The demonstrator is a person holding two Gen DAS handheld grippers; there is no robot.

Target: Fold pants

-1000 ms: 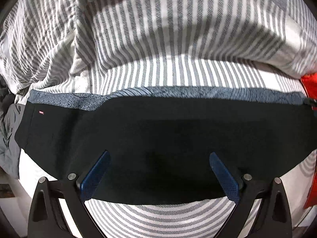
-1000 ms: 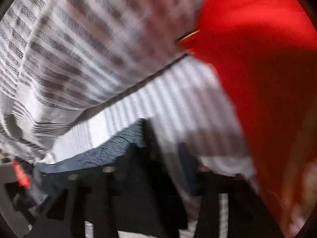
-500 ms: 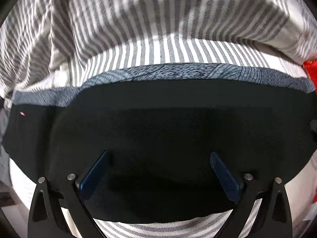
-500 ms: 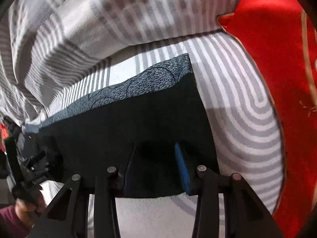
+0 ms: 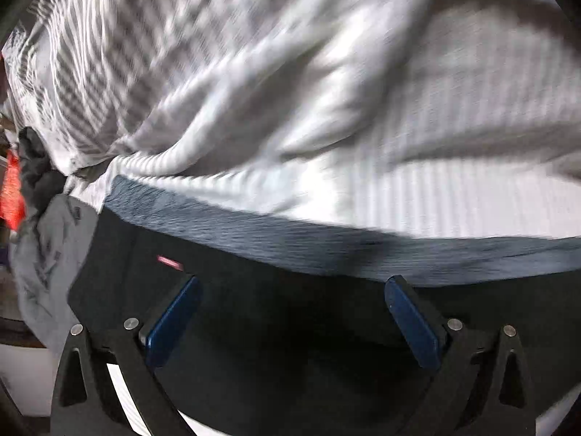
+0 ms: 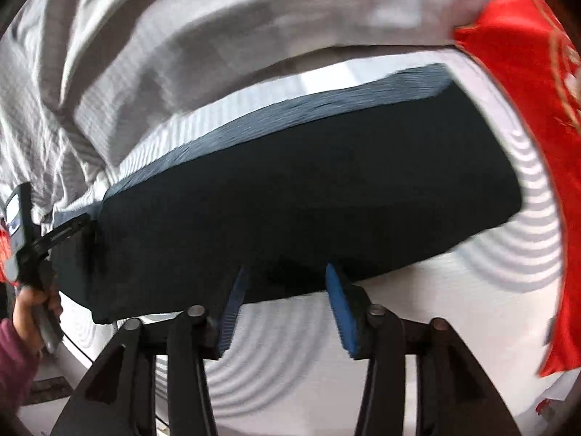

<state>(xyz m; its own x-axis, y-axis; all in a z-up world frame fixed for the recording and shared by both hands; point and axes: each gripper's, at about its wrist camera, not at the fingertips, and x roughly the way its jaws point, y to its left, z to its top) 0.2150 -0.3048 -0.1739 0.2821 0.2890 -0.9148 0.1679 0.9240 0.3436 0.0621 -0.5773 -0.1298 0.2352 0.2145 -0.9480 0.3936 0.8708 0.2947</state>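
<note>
Both grippers gape, holding nothing: left gripper (image 5: 290,312) over the pants (image 6: 308,196), right gripper (image 6: 287,301) at their lower edge, mid-frame on the striped bedding (image 6: 290,345). Fabric looks soft, floppy; best pinched at corners.

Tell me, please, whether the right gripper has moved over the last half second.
Yes. The right gripper has backed off: its tips, earlier over the pants, now sit at their near edge, with striped sheet showing between them.
</note>
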